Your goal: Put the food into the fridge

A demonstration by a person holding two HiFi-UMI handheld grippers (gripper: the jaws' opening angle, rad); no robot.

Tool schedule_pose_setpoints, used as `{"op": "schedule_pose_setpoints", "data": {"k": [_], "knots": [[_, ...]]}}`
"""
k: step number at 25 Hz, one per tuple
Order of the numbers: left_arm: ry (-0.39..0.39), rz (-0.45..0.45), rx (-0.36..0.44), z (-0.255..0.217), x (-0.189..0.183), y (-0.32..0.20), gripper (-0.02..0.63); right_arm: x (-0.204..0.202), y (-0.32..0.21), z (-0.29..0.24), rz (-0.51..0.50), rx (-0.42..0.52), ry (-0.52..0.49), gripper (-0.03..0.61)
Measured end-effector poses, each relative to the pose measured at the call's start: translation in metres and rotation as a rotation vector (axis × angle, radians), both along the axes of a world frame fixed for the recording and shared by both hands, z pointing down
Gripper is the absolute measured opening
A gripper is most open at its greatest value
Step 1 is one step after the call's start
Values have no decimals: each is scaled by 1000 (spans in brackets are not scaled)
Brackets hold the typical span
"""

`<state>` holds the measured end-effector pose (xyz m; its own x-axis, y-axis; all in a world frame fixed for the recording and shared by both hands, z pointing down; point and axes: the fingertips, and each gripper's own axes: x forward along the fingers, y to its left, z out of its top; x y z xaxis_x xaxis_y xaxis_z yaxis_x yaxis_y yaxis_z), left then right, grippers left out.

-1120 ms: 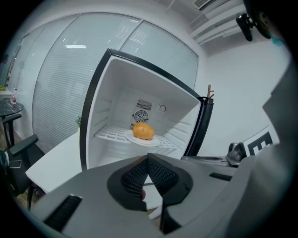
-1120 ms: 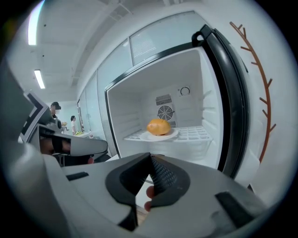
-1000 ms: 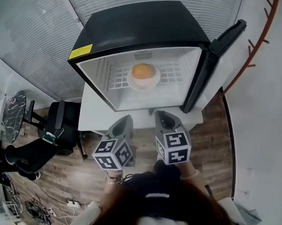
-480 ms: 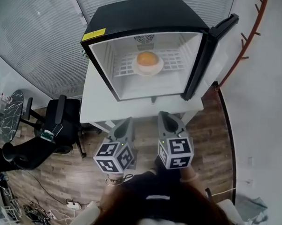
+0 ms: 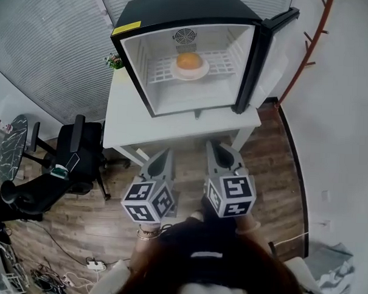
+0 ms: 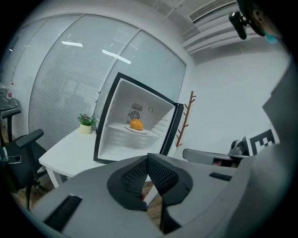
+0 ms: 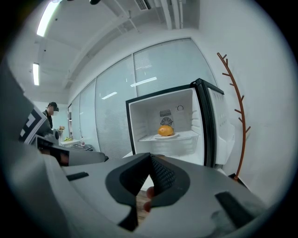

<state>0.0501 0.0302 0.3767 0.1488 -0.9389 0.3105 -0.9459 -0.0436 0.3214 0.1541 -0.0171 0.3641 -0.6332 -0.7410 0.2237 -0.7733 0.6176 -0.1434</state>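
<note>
A small black fridge (image 5: pixel 177 18) stands open on a white table (image 5: pixel 130 126), its door (image 5: pixel 264 55) swung to the right. On its wire shelf lies an orange food item (image 5: pixel 189 60) on a white plate (image 5: pixel 190 72); the same food (image 6: pixel 136 124) (image 7: pixel 165 130) shows in both gripper views. My left gripper (image 5: pixel 164 158) and right gripper (image 5: pixel 217 149) hover side by side in front of the table, well short of the fridge. Both are shut with nothing between their fingers.
A small potted plant (image 5: pixel 113 61) sits at the table's far left corner. A black office chair (image 5: pixel 74 163) stands left of the table on the wood floor. A brown coat rack (image 5: pixel 310 45) leans at the right wall. A person (image 7: pixel 49 116) stands far off in the right gripper view.
The fridge has drifted up and away in the head view, so I have backed off from it. Both grippers stay shut and keep side by side.
</note>
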Motion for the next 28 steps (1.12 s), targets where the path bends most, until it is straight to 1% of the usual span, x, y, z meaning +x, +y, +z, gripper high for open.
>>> {"op": "schedule_pose_setpoints", "data": {"k": [7, 15, 22, 28], "knots": [[0, 17, 11, -1, 8, 26, 0, 10, 25, -7, 20, 37, 1, -5], [11, 24, -2, 9, 13, 52, 0, 20, 51, -9, 33, 58, 9, -5], [26, 26, -12, 18, 15, 64, 0, 18, 69, -7, 15, 71, 11, -5], [40, 26, 1, 17, 14, 69, 0, 14, 75, -9, 6, 84, 18, -5]]}}
